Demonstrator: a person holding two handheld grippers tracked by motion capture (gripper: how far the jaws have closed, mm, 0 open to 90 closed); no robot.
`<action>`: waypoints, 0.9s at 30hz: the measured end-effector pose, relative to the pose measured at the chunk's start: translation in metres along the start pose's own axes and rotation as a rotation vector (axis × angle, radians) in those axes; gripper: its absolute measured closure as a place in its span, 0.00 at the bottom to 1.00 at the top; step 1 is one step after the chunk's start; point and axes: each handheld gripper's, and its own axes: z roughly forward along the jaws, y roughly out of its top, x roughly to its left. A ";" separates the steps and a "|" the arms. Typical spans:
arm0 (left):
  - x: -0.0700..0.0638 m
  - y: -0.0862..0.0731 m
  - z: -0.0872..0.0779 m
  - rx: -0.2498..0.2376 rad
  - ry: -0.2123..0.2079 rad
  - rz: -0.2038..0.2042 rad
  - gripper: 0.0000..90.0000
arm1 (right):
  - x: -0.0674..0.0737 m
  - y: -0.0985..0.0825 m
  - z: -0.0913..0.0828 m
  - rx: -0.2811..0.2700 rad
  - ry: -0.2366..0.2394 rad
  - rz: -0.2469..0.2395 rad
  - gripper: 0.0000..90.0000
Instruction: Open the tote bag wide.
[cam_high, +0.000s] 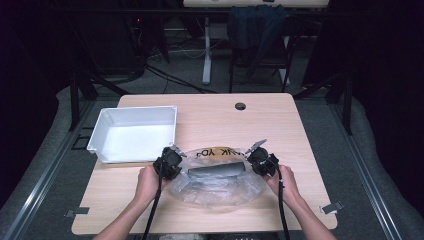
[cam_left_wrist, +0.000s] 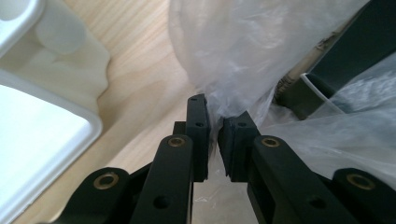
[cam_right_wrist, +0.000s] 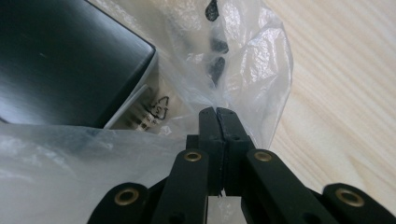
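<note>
A clear plastic bag (cam_high: 220, 189) with black lettering lies spread on the wooden table (cam_high: 280, 125), near its front edge. A long dark grey box (cam_high: 216, 171) lies inside it. My left gripper (cam_high: 179, 167) pinches the bag's left edge, and in the left gripper view its jaws (cam_left_wrist: 217, 114) are shut on a gathered fold of the film (cam_left_wrist: 243, 46), with the box (cam_left_wrist: 355, 51) beyond. My right gripper (cam_high: 251, 165) holds the bag's right edge; its jaws (cam_right_wrist: 217, 112) are pressed together on the film (cam_right_wrist: 252, 60), beside the box's end (cam_right_wrist: 60, 60).
A white plastic bin (cam_high: 100, 135) stands on the table's left, just behind my left gripper, and its rim (cam_left_wrist: 46, 154) is close in the left gripper view. A cable hole (cam_high: 240, 106) sits near the table's far edge. Bare wood lies to the right of the bag.
</note>
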 end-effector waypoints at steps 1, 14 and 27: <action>0.001 0.000 0.001 0.008 -0.010 0.000 0.92 | -0.002 -0.001 0.001 0.005 0.009 0.012 1.00; -0.003 -0.013 -0.006 0.054 -0.027 0.074 0.67 | 0.002 -0.011 -0.007 0.075 0.101 -0.063 0.82; 0.001 -0.017 -0.034 0.031 -0.049 0.075 0.38 | -0.003 -0.016 -0.058 -0.108 0.183 -0.009 0.43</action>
